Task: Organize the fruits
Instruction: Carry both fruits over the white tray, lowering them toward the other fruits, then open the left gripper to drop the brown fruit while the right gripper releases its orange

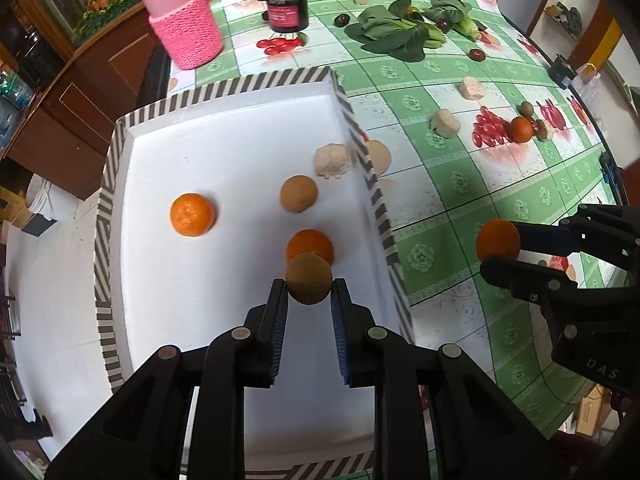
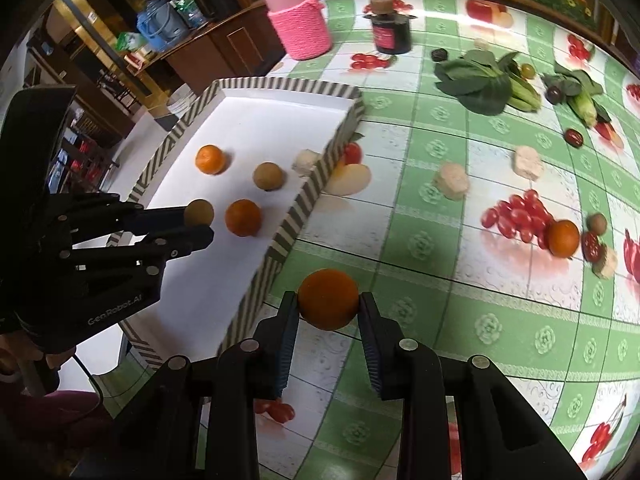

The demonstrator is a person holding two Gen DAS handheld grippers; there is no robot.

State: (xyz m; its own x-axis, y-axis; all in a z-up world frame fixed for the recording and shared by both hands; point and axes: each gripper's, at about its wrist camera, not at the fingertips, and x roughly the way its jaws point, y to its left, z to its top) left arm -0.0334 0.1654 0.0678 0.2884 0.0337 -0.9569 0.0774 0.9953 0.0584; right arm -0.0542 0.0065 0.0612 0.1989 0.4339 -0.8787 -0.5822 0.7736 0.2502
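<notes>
My left gripper is shut on a brown round fruit above the white striped-rim tray. In the tray lie two oranges, another brown fruit and a pale lump. My right gripper is shut on an orange over the green tablecloth, just right of the tray's rim. The left wrist view shows that right gripper with its orange; the right wrist view shows the left gripper with the brown fruit.
On the cloth lie another orange, a small brown fruit, pale lumps, leafy greens and dark round fruits. A pink knitted jar and a black jar stand at the far edge.
</notes>
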